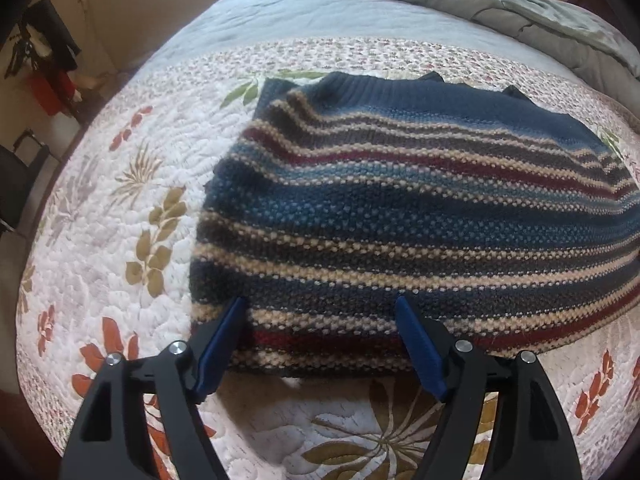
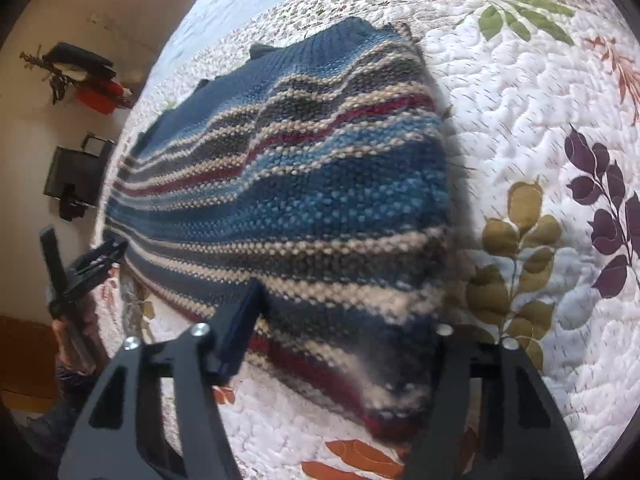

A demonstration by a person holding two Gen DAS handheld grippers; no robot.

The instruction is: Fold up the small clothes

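Observation:
A striped knit sweater (image 1: 400, 208), in blue, beige and dark red bands, lies flat on the quilted bed with its collar at the far side. My left gripper (image 1: 320, 304) is open, both blue fingertips (image 1: 240, 308) poised over the sweater's near hem at its left corner. In the right wrist view the sweater (image 2: 304, 184) fills the middle. My right gripper (image 2: 344, 304) stands with its jaws apart at the near right corner. Its left finger rests on top of the knit, and blurred cloth hides the right one. The left gripper (image 2: 92, 256) shows at that view's left edge, held by a hand.
The floral quilt (image 1: 100, 240) spreads around the sweater on all sides. A rumpled grey duvet (image 1: 540, 8) lies along the far end of the bed. Beyond the bed's left edge stand a wall, dark furniture (image 2: 76, 176) and a red item (image 1: 52, 88).

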